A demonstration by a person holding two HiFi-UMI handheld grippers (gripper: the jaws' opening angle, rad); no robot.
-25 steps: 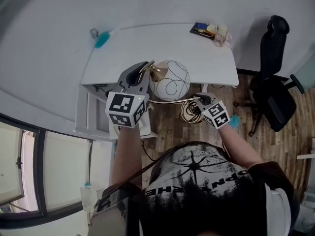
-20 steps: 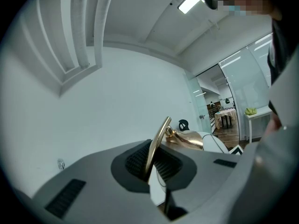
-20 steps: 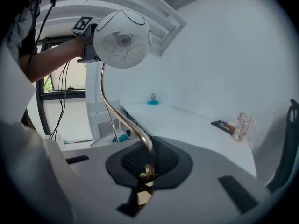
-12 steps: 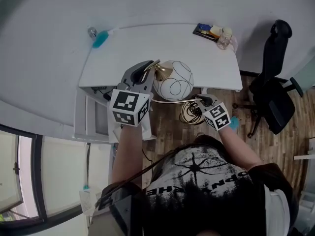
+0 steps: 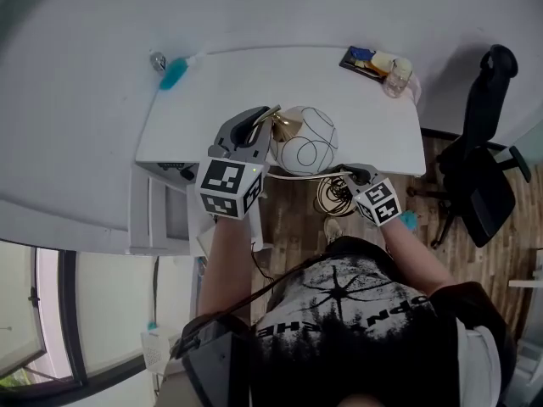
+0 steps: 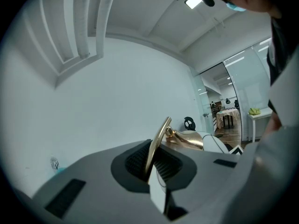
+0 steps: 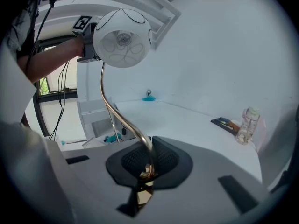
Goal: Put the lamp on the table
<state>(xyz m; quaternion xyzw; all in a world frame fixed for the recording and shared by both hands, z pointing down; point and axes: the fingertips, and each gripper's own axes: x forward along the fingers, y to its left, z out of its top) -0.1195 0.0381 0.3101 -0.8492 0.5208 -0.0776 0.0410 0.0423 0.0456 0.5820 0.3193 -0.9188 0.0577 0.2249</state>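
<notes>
left gripper (image 5: 255, 122): clenched on the brass neck (image 6: 159, 139) of the lamp, just behind the shade; pads tight on the metal.
right gripper (image 5: 350, 174): clenched on the thin curved stem (image 7: 113, 110), lower down and nearer the person.
lamp (image 5: 307, 140): white globe shade with black line pattern. It is carried between both grippers and hangs over the near edge of the table, not set down as far as I can tell.
lamp base: not clear. A coiled brass-looking loop (image 5: 333, 195) hangs below the table edge near the right gripper; it may be the base or the cord.
step in hand: carry the lamp forward over the table top, then lower it.
how to do it well: move both hands together so the thin stem does not bend or twist. Lift the low end clear of the table edge before going forward. Put the foot down flat first and let the shade end go last.
risk: the round stem could turn in the pads, or the heavy globe could tip the lamp if one side lets go early.
table (image 5: 222, 100): white and mostly bare in the middle, so there is plenty of landing room.
table far left: teal item (image 5: 174, 74) at the back corner.
table far right: dark tray (image 5: 360, 60) with small items, and a clear jar (image 5: 397, 75) just beside it; both are well apart from the lamp.
beside table: white shelf unit (image 5: 158, 212) at the left, below the top.
room: wood floor (image 5: 293, 214), plain pale wall (image 5: 254, 7) behind the table, and a black office chair (image 5: 480, 176) at the right.
</notes>
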